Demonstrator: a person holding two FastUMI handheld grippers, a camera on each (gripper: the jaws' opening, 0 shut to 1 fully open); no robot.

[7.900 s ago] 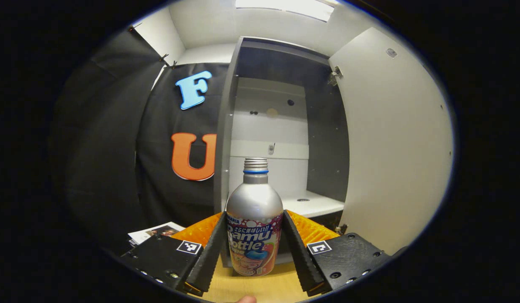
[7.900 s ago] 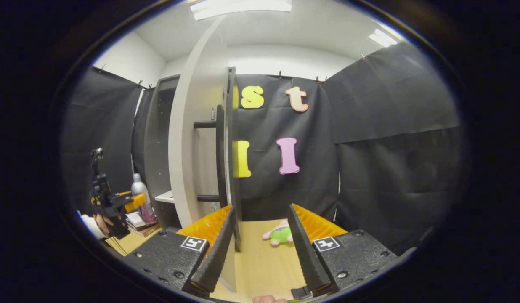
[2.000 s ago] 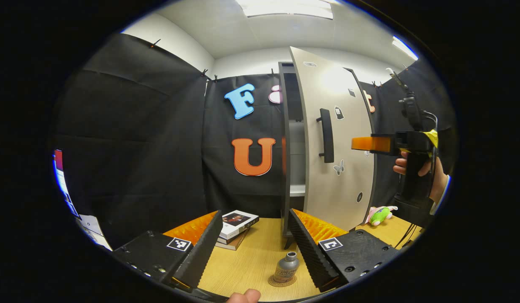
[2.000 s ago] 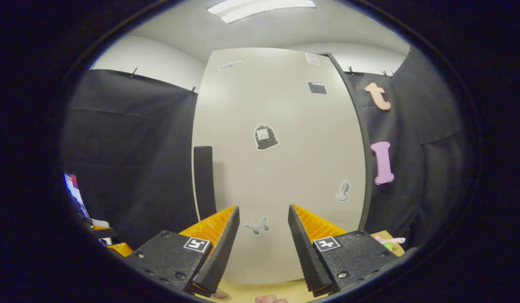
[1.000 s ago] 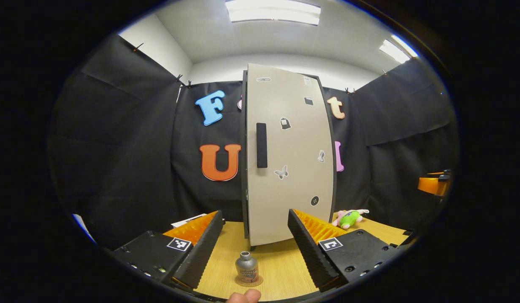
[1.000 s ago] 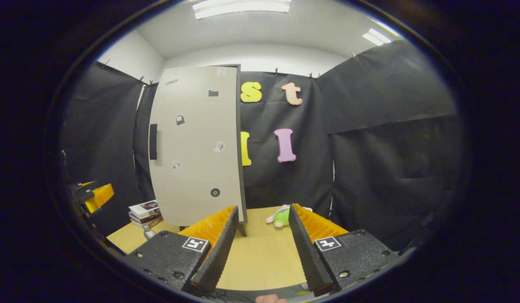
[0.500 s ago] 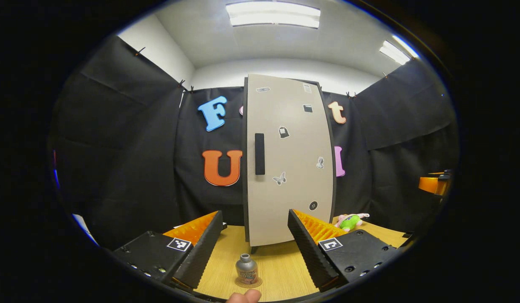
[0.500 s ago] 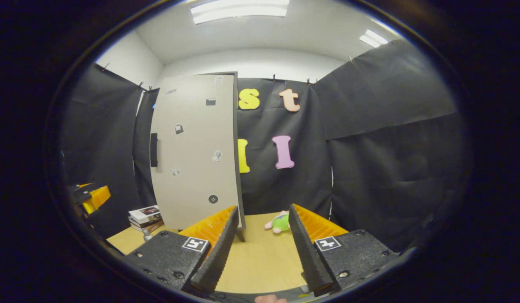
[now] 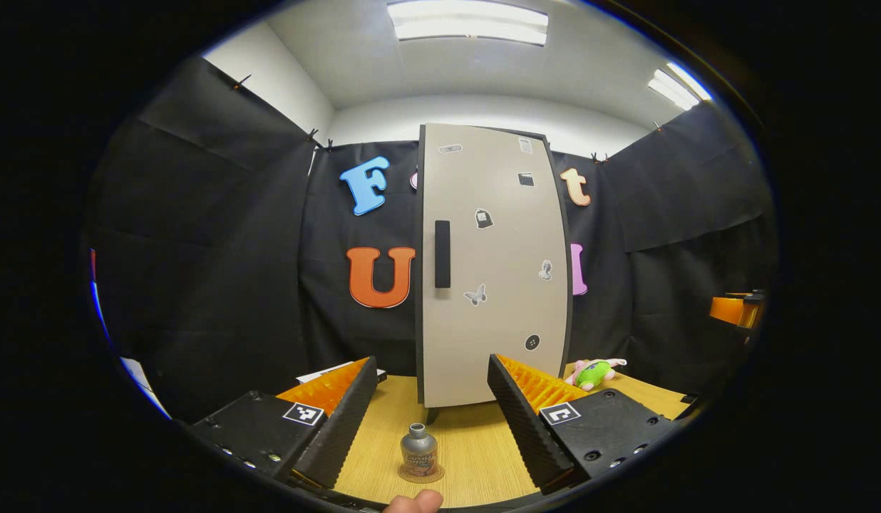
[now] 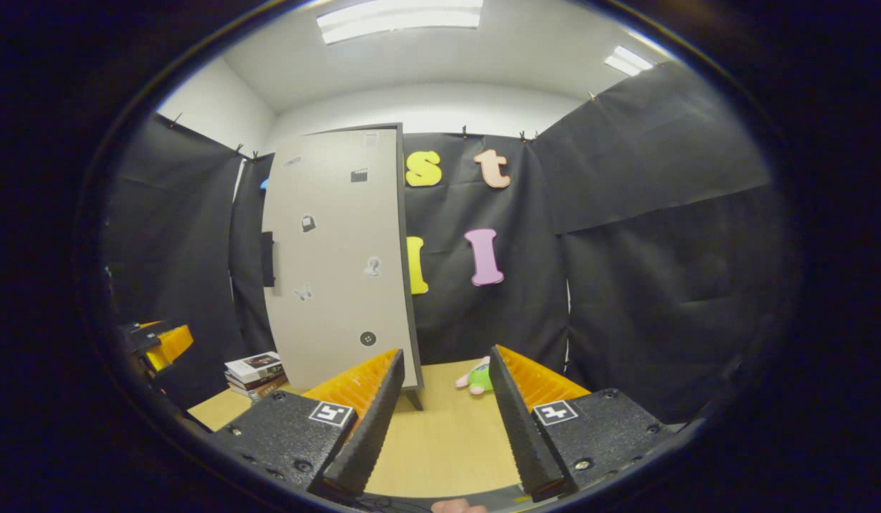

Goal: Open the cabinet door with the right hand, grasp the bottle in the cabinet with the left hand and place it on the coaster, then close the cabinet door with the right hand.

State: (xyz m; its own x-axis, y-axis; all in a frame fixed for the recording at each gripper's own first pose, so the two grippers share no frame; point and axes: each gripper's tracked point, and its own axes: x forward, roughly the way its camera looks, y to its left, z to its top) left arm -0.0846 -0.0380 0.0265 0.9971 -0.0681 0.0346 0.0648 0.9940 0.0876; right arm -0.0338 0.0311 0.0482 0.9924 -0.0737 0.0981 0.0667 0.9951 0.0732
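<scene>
With the cabinet door [image 9: 492, 263] shut, the cabinet's inside is hidden in both views. In the left gripper view the bottle [image 9: 419, 450] in front of the door is too small for its print to be made out, and it covers most of the coaster [image 9: 420, 474], leaving a thin rim. The stack of books [image 10: 255, 374], left of the door in the right gripper view, is partly hidden by that gripper's finger. The plush toy [image 10: 476, 377], right of the door, is half hidden between the fingers.

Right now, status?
Left gripper and right gripper open, empty. Small silver bottle upright on round coaster. Beige cabinet door shut. Nothing obstructing.
</scene>
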